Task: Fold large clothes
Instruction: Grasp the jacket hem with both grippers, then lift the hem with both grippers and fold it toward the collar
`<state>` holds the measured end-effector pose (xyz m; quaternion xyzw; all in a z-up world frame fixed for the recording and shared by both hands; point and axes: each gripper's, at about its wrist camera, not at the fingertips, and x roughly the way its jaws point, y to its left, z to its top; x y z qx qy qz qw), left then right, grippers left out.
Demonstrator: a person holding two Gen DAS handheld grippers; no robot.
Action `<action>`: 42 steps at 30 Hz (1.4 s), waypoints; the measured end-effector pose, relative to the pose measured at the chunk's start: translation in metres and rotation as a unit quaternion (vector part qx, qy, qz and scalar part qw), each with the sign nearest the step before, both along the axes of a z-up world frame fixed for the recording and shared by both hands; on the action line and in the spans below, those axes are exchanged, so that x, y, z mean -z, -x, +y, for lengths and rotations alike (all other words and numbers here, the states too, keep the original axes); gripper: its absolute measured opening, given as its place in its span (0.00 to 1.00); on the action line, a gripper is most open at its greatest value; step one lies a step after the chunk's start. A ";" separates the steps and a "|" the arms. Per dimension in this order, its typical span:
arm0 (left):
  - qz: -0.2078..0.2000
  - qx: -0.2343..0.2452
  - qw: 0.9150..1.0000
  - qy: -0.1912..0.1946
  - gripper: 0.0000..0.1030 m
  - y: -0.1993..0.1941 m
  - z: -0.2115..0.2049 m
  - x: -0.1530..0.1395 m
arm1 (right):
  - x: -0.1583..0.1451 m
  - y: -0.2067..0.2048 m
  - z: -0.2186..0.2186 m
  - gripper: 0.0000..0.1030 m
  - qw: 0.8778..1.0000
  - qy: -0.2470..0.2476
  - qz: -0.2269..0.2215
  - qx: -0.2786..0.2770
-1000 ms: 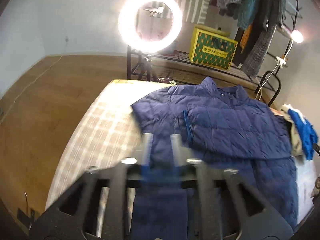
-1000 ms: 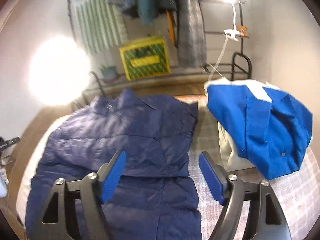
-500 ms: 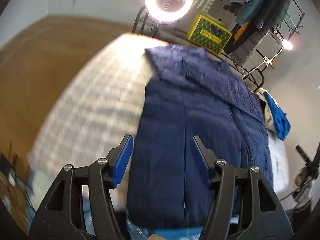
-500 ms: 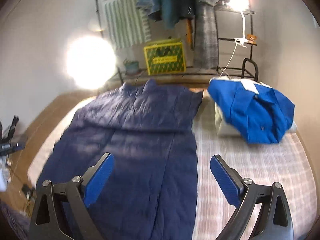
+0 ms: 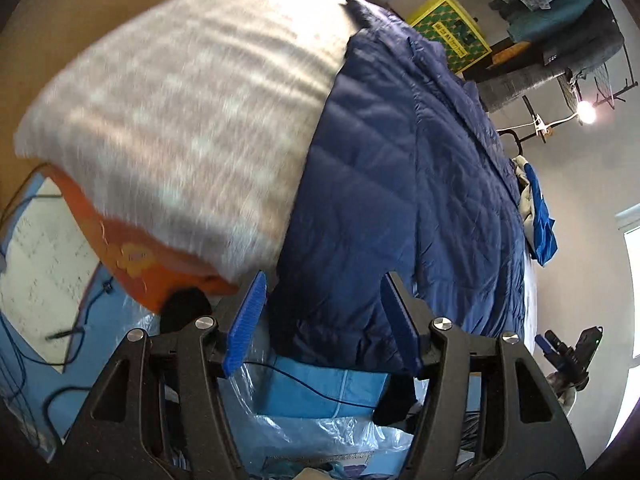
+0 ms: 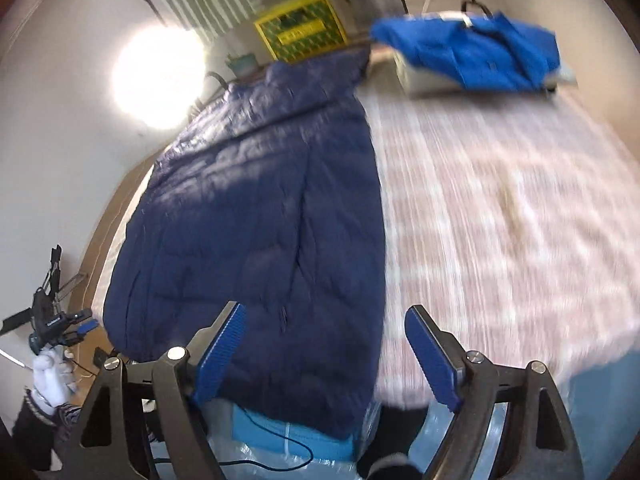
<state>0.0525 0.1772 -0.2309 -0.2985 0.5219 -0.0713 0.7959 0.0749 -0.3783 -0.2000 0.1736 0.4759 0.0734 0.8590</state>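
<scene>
A navy quilted puffer jacket (image 5: pixel 400 184) lies lengthwise on the bed, its hem hanging over the near edge; it also shows in the right wrist view (image 6: pixel 264 216). My left gripper (image 5: pixel 322 320) is open and empty, just before the hem's left corner. My right gripper (image 6: pixel 326 354) is open and empty, its jaws straddling the hem's right corner at the bed edge without touching it. In the right wrist view the left gripper (image 6: pixel 52 320) appears at far left in a white-gloved hand.
The bed has a plaid cover (image 6: pixel 500 208) over an orange sheet (image 5: pixel 140 264). A bright blue garment (image 6: pixel 472 56) lies on a pillow at the far right. Plastic-wrapped blue items (image 5: pixel 320 400) and cables lie on the floor below the bed edge. A ring light (image 6: pixel 158 80) and a yellow crate (image 5: pixel 452 36) stand behind.
Both grippers pulled back from over the jacket to the near edge of the bed and dropped low. The left gripper, shut on fabric a second ago, has opened. The jacket now lies spread flat.
</scene>
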 end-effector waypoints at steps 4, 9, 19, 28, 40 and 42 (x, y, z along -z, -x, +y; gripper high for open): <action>0.009 0.003 1.000 0.010 0.59 0.004 0.000 0.013 | 0.018 0.014 0.002 0.82 1.000 0.004 0.022 -0.005; 0.034 0.010 0.999 0.023 0.60 -0.004 0.001 0.032 | 0.034 0.022 0.000 0.79 0.999 -0.002 0.043 -0.004; 0.046 -0.008 0.992 0.117 0.71 -0.010 0.003 0.060 | 0.069 0.015 -0.001 0.79 0.994 -0.050 0.095 -0.007; 0.042 0.044 0.991 0.119 0.51 -0.006 -0.022 0.051 | 0.084 0.006 -0.002 0.77 0.990 -0.089 0.106 -0.008; -0.036 0.066 0.993 0.090 0.07 0.009 -0.030 -0.016 | 0.064 0.005 0.010 0.06 0.979 -0.176 0.090 -0.058; -0.057 0.069 0.992 0.088 0.06 0.009 -0.031 -0.032 | 0.048 0.005 0.010 0.04 0.980 -0.174 0.069 -0.061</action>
